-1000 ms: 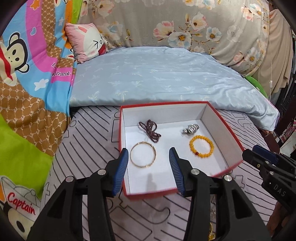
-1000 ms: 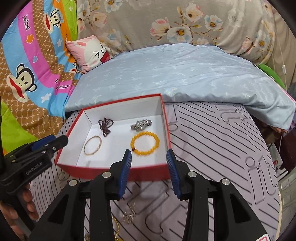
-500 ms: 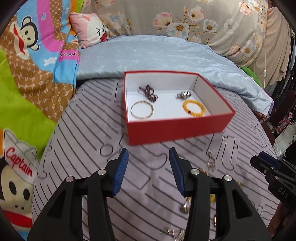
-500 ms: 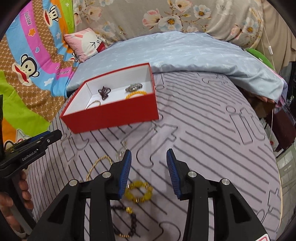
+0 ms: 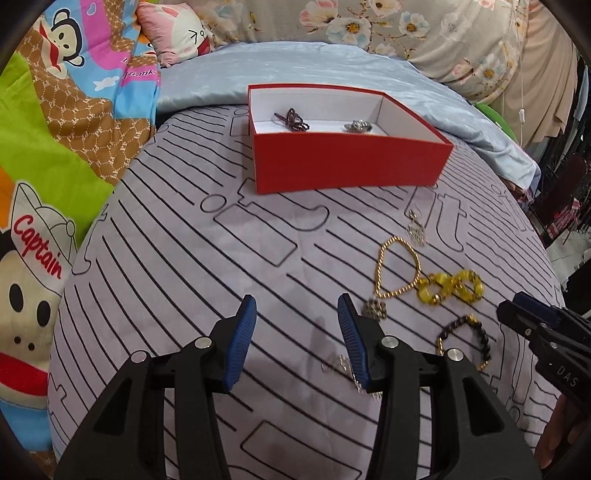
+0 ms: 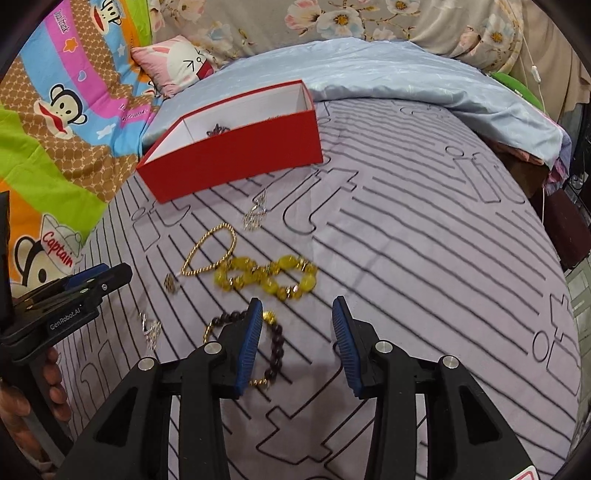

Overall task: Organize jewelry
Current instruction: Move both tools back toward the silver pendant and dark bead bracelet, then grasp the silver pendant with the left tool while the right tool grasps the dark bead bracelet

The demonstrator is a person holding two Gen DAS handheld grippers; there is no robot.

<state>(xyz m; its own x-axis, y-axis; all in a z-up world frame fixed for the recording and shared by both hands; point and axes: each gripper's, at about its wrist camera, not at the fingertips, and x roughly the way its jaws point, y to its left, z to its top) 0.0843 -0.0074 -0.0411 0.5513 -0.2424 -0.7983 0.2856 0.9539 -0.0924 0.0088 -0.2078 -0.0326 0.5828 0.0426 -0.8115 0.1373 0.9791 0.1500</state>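
A red box (image 5: 347, 162) (image 6: 236, 162) with a white inside stands on the striped bed cover and holds a dark beaded piece (image 5: 293, 120) and a silver piece (image 5: 356, 126). Loose on the cover lie a gold chain (image 5: 397, 267) (image 6: 210, 251), a yellow stone bracelet (image 5: 448, 288) (image 6: 266, 277), a dark bead bracelet (image 5: 465, 341) (image 6: 275, 343), a silver pendant (image 5: 415, 229) (image 6: 255, 214) and small silver pieces (image 5: 375, 308) (image 6: 149, 328). My left gripper (image 5: 297, 339) hangs open over bare cover, left of the jewelry. My right gripper (image 6: 295, 339) is open just over the dark bead bracelet.
A pale blue quilt (image 5: 295, 70) lies behind the box, with a pink pillow (image 5: 181, 33) and a cartoon blanket (image 5: 55, 147) at the left. The bed's right edge (image 6: 554, 206) drops off. A hand (image 6: 22, 398) holds the left gripper.
Both grippers have drawn back from the red box toward the near side and sunk lower. The loose jewelry on the cover has come into view. Both stay equally open.
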